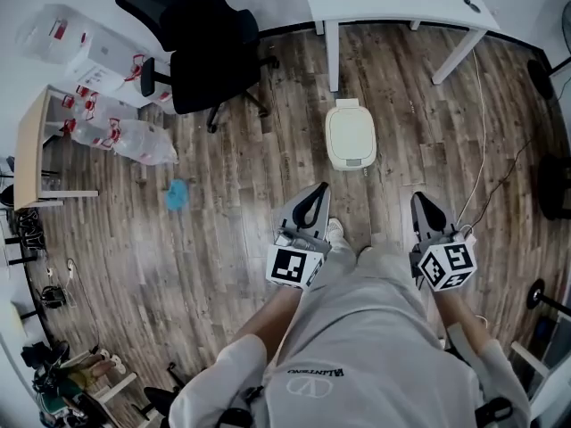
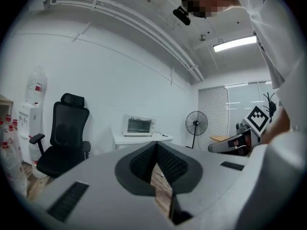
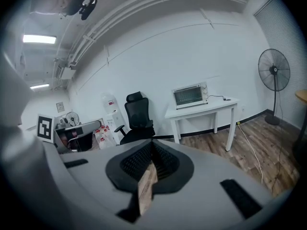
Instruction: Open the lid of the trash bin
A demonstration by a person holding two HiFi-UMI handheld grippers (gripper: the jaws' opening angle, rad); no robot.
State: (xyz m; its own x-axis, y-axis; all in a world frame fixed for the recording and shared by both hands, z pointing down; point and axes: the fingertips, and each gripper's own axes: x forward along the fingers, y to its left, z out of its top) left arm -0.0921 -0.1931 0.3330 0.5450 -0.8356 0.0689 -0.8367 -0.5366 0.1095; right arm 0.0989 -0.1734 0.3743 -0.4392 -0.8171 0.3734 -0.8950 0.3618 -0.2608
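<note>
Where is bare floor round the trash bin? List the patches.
Bare wooden floor lies between the cream lidded trash bin and the left gripper and right gripper, and between bin and black office chair. Crowded: clear plastic bottles far left; thin white cable right of the bin.

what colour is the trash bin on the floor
The trash bin is cream white, lid included; it shows best in the head view.
</note>
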